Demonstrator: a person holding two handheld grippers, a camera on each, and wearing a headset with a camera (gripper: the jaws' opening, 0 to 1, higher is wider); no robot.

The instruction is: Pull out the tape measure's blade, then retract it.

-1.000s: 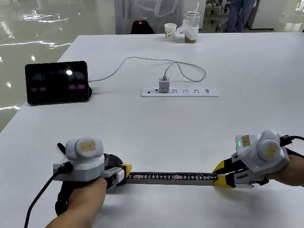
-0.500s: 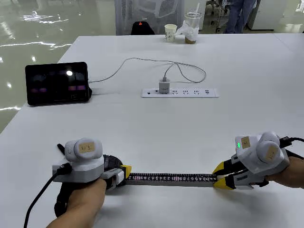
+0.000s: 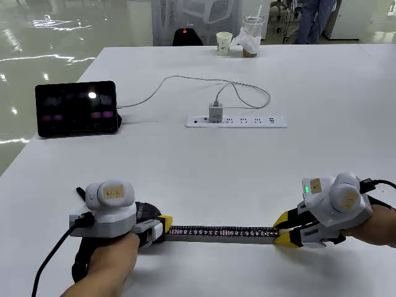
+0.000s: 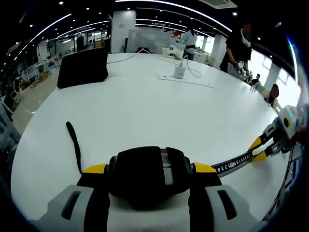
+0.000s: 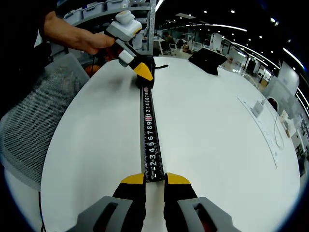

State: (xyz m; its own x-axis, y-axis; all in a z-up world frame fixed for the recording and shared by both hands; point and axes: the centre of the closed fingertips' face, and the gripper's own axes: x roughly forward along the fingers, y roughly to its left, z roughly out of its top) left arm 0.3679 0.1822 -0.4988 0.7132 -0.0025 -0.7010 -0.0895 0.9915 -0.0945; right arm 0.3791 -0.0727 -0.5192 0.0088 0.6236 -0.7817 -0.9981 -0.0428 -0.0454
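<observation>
the left hand-held gripper [image 3: 159, 226] is clenched on the black tape measure [image 4: 145, 175], which sits at the near left of the white bench [image 3: 204, 173]. its blade [image 3: 223, 232] lies drawn out flat along the bench to the right hand-held gripper [image 3: 281, 230], whose yellow-tipped jaws are pinched on the blade's end.

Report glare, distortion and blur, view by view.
Head view: sharp; glare spots on the floor and tablet. Left gripper view: fisheye bows the table; the tape measure case looms large. Right gripper view: blade numbers legible near the jaws, too small farther off.
</observation>
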